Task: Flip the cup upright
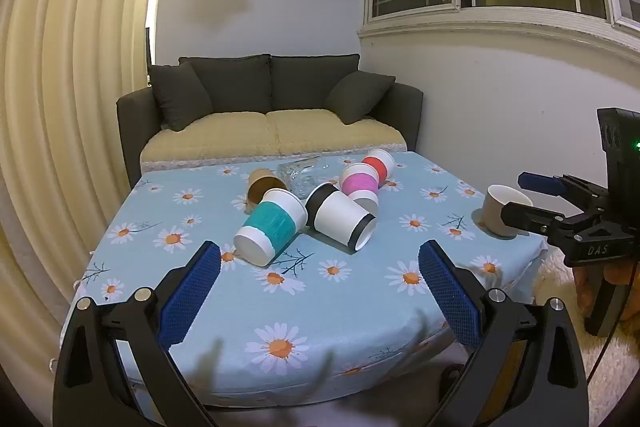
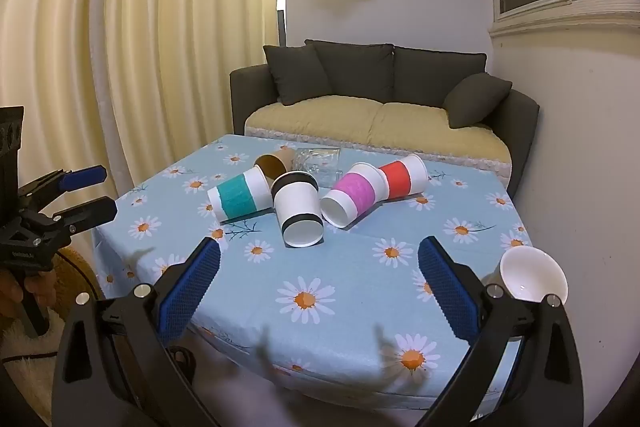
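Several paper cups lie on their sides mid-table: a teal-banded cup [image 1: 272,223] [image 2: 239,197], a black-banded cup [image 1: 340,217] [image 2: 298,209], a pink-banded cup [image 1: 359,183] [image 2: 354,195], a red-banded cup [image 1: 379,163] [image 2: 400,175] and a brown cup [image 1: 262,187] [image 2: 274,163]. A beige cup [image 1: 502,211] [image 2: 532,277] stands upright at the table's right edge. My left gripper [image 1: 320,291] [image 2: 86,193] is open and empty near the front edge. My right gripper [image 2: 320,291] [image 1: 528,197] is open and empty, next to the beige cup.
A clear glass [image 1: 300,177] [image 2: 318,163] lies behind the cups. The table carries a blue daisy cloth [image 1: 328,319] [image 2: 360,311]. A dark sofa [image 1: 268,107] stands behind it, a curtain [image 1: 60,107] left, a wall [image 1: 500,107] right.
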### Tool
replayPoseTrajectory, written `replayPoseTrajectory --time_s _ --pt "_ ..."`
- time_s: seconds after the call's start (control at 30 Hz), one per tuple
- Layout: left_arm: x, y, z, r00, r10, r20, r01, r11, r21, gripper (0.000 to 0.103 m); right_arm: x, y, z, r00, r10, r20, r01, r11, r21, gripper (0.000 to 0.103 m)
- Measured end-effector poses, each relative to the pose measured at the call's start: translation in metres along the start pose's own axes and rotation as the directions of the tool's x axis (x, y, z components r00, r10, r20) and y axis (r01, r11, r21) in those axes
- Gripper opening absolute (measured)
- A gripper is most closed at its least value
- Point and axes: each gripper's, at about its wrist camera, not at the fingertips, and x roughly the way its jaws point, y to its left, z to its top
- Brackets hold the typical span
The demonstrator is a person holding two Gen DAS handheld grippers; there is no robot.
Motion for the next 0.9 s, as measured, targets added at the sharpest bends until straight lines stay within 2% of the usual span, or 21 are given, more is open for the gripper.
replayPoseTrajectory --time_s 0.9 --pt "0.0009 -0.0028 -0.0030 1.000 0.002 0.000 -0.002 1.000 -0.006 0.097 0.0042 0.0017 -0.0001 1.000 0.001 -0.012 -0.001 1.000 -0.005 0.098"
